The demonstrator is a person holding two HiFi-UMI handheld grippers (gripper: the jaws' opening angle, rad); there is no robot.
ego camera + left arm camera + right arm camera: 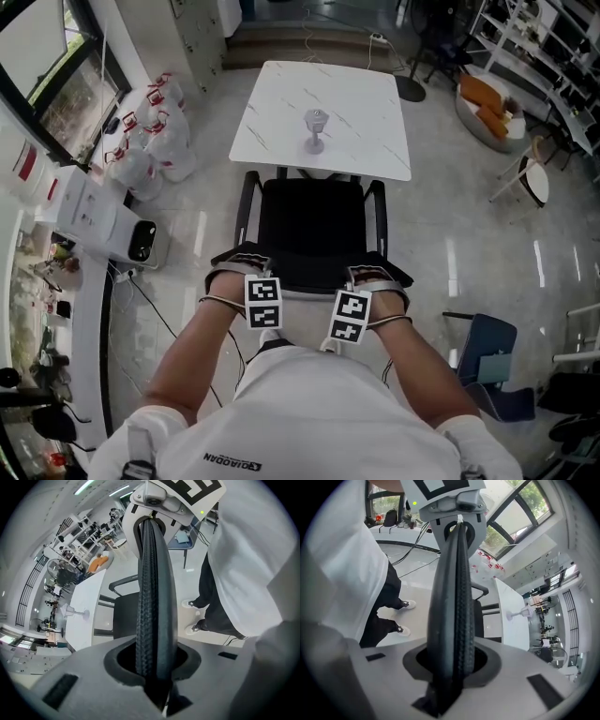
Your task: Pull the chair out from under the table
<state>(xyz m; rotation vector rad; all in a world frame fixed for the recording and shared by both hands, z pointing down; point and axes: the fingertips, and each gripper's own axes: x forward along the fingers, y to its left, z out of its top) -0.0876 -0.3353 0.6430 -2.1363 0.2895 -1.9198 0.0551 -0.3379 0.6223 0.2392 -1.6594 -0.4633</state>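
Observation:
A black office chair [311,225] with armrests stands tucked against the near edge of a white marble table [361,141], which carries a clear stemmed glass [316,131]. Both grippers sit on the top edge of the chair's backrest. In the head view my left gripper [246,259] is at its left end and my right gripper [377,272] at its right end. The left gripper view has the ribbed black backrest edge [154,592] running up between the jaws of the left gripper [157,670], which clamp it. My right gripper [450,667] clamps the same backrest edge [452,592].
White bags [150,131] and a white box-like unit [105,225] stand to the left, with cables on the floor beside them. A dark blue chair [492,361] is at the right. An orange-cushioned seat [487,103] and shelves are at the far right. My feet are just behind the chair.

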